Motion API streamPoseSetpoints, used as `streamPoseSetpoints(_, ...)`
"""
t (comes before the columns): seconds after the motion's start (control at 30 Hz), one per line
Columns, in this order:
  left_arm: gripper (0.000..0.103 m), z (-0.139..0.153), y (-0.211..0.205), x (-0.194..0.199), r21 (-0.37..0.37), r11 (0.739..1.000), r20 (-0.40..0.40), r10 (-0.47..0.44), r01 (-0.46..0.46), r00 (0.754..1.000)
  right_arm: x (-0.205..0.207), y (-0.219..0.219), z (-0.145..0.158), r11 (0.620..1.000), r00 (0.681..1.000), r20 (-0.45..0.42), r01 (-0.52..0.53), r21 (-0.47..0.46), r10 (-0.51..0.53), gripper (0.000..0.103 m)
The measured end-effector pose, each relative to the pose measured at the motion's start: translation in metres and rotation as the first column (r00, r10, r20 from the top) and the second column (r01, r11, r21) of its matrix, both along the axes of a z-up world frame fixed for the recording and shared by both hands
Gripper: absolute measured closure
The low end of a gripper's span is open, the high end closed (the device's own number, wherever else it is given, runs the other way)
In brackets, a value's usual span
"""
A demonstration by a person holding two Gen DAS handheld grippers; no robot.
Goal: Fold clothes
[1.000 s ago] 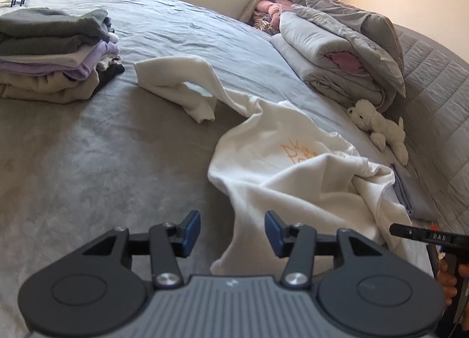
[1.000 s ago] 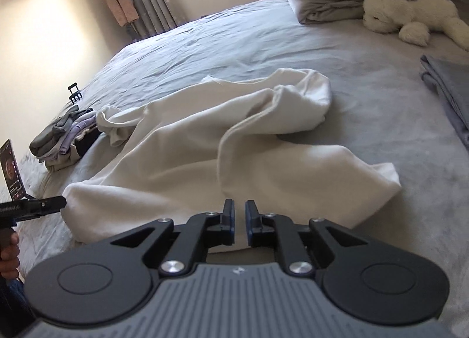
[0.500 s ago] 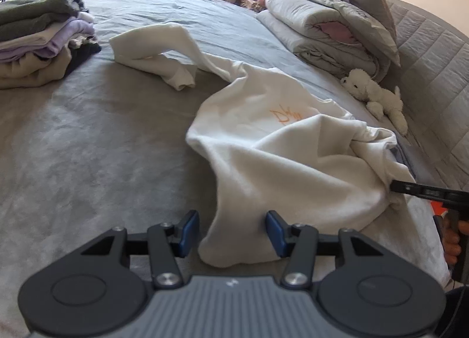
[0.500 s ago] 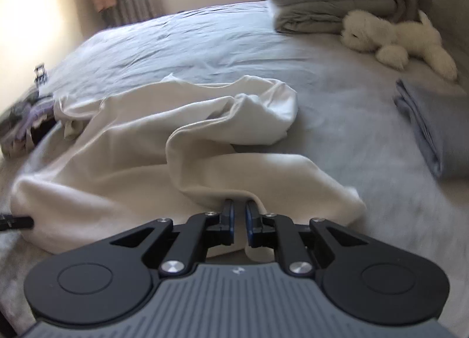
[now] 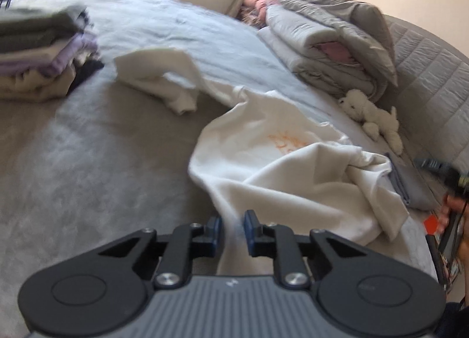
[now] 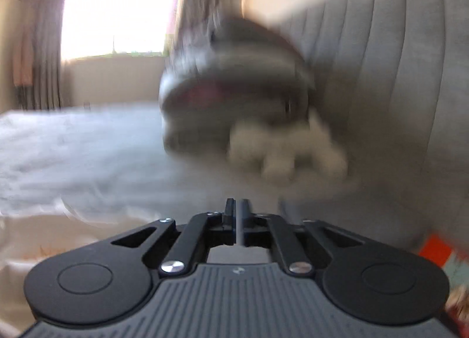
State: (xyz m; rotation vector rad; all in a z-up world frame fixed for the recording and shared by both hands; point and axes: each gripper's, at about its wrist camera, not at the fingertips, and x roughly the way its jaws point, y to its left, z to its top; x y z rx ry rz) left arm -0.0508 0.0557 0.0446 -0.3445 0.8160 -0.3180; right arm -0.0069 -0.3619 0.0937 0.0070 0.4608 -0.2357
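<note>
A white sweatshirt (image 5: 293, 179) with an orange print lies crumpled on the grey bed (image 5: 102, 162), one sleeve (image 5: 158, 74) stretched toward the far left. My left gripper (image 5: 231, 228) is at its near hem. Its jaws are closing, and a fold of the cloth runs between the blue pads, which press on it. In the blurred right wrist view my right gripper (image 6: 238, 211) is shut on a thin pale strip of cloth. Part of the sweatshirt (image 6: 35, 250) shows at the lower left there. The right gripper (image 5: 436, 166) also shows in the left wrist view, just past the garment's right side.
A stack of folded clothes (image 5: 38, 53) sits at the far left. A rolled grey duvet (image 5: 328, 53) and a white plush toy (image 5: 372, 115) lie by the padded headboard (image 5: 433, 74). A folded grey cloth (image 5: 410, 188) lies right of the sweatshirt. A hand (image 5: 453, 206) holds the right gripper.
The left jaws have closed from wide apart onto the sweatshirt's hem. The right wrist view has swung up from the cloth toward the duvet and headboard and is blurred by motion.
</note>
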Motion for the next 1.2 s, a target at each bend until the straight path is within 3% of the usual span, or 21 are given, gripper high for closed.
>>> streamPoseSetpoints(0.07, 0.084, -0.001, -0.001, 0.000, -0.002, 1.000, -0.012, -0.011, 0.011, 1.000, 0.006, 0.002, -0.016, 0.994, 0.986, -0.131, -0.094, 0.057, 0.101, 0.089)
streamPoseSetpoints(0.13, 0.072, -0.001, -0.004, -0.002, 0.017, 1.000, -0.006, -0.026, 0.026, 1.000, -0.005, 0.018, -0.021, 0.972, 0.956, -0.175, -0.223, 0.079, 0.233, 0.082)
streamPoseSetpoints(0.17, 0.061, -0.001, -0.006, -0.003, 0.026, 0.999, -0.004, -0.033, 0.034, 0.999, -0.017, 0.028, -0.021, 0.956, 0.939, -0.179, -0.287, 0.066, 0.294, 0.055)
streamPoseSetpoints(0.23, 0.059, -0.003, -0.011, -0.005, 0.048, 0.997, 0.000, -0.053, 0.053, 0.999, -0.037, 0.047, -0.022, 0.913, 0.893, -0.198, -0.407, 0.033, 0.405, 0.016)
streamPoseSetpoints(0.27, 0.059, -0.004, -0.013, -0.005, 0.053, 0.997, -0.003, -0.064, 0.064, 0.998, -0.041, 0.056, -0.026, 0.891, 0.868, -0.226, -0.454, 0.005, 0.443, 0.014)
streamPoseSetpoints(0.33, 0.059, -0.007, -0.017, -0.004, 0.056, 0.996, -0.016, -0.075, 0.076, 0.997, -0.043, 0.067, -0.036, 0.865, 0.836, -0.291, -0.500, -0.051, 0.466, 0.016)
streamPoseSetpoints(0.4, 0.061, -0.009, -0.020, -0.004, 0.062, 0.995, -0.020, -0.081, 0.082, 0.996, -0.031, 0.069, -0.047, 0.873, 0.832, -0.353, -0.481, -0.076, 0.427, 0.027)
streamPoseSetpoints(0.47, 0.064, -0.007, -0.020, -0.004, 0.060, 0.995, -0.012, -0.082, 0.083, 0.997, -0.022, 0.068, -0.054, 0.884, 0.831, -0.389, -0.460, -0.079, 0.397, 0.052)
streamPoseSetpoints(0.5, 0.073, -0.007, -0.020, -0.004, 0.059, 0.995, -0.008, -0.082, 0.083, 0.997, -0.018, 0.067, -0.054, 0.882, 0.828, -0.394, -0.464, -0.080, 0.399, 0.063)
streamPoseSetpoints(0.53, 0.077, -0.006, -0.020, -0.005, 0.058, 0.995, -0.003, -0.083, 0.083, 0.997, -0.017, 0.067, -0.052, 0.880, 0.829, -0.390, -0.467, -0.090, 0.401, 0.101)
streamPoseSetpoints(0.6, 0.081, -0.004, -0.020, -0.005, 0.056, 0.995, 0.005, -0.083, 0.082, 0.997, -0.023, 0.061, -0.034, 0.899, 0.887, -0.285, -0.413, -0.146, 0.362, 0.100)
streamPoseSetpoints(0.7, 0.081, -0.003, -0.019, -0.004, 0.056, 0.995, 0.011, -0.083, 0.082, 0.997, -0.032, 0.027, 0.016, 0.977, 0.984, 0.027, -0.174, -0.124, 0.178, 0.100)
streamPoseSetpoints(0.77, 0.081, -0.004, -0.019, -0.003, 0.062, 0.995, 0.008, -0.077, 0.077, 0.997, -0.015, -0.003, 0.026, 0.998, 0.990, 0.134, 0.040, -0.055, -0.032, 0.095)
streamPoseSetpoints(0.8, 0.081, -0.006, -0.018, -0.001, 0.052, 0.996, -0.005, -0.071, 0.071, 0.997, -0.005, -0.013, 0.023, 0.990, 0.984, 0.133, 0.127, -0.065, -0.117, 0.088)
streamPoseSetpoints(0.83, 0.081, -0.008, -0.016, 0.000, 0.040, 0.997, -0.020, -0.065, 0.065, 0.998, 0.005, -0.015, 0.012, 0.975, 0.982, 0.079, 0.179, -0.134, -0.169, 0.078)
streamPoseSetpoints(0.87, 0.081, -0.008, -0.015, 0.001, 0.032, 0.997, -0.026, -0.064, 0.065, 0.998, 0.012, -0.016, 0.002, 0.961, 0.979, 0.015, 0.203, -0.187, -0.203, 0.071)
streamPoseSetpoints(0.9, 0.081, -0.009, -0.014, 0.001, 0.025, 0.998, -0.031, -0.064, 0.065, 0.997, 0.012, -0.015, -0.005, 0.966, 0.980, -0.058, 0.176, -0.187, -0.189, 0.071)
streamPoseSetpoints(0.97, 0.081, -0.008, -0.013, 0.002, 0.018, 0.998, -0.032, -0.065, 0.065, 0.997, -0.005, -0.014, -0.008, 0.995, 0.991, -0.111, 0.065, -0.070, -0.072, 0.068)
streamPoseSetpoints(1.03, 0.081, -0.008, -0.013, 0.001, 0.021, 0.998, -0.026, -0.066, 0.067, 0.997, -0.017, -0.014, -0.015, 0.998, 0.982, -0.181, -0.046, 0.045, 0.054, 0.066)
streamPoseSetpoints(1.13, 0.081, -0.008, -0.014, 0.002, 0.023, 0.997, -0.027, -0.072, 0.072, 0.997, -0.029, -0.013, -0.031, 0.959, 0.923, -0.295, -0.187, 0.214, 0.246, 0.066)
streamPoseSetpoints(1.2, 0.081, -0.008, -0.014, 0.002, 0.021, 0.997, -0.026, -0.074, 0.075, 0.997, -0.031, -0.010, -0.041, 0.936, 0.880, -0.347, -0.244, 0.255, 0.324, 0.066)
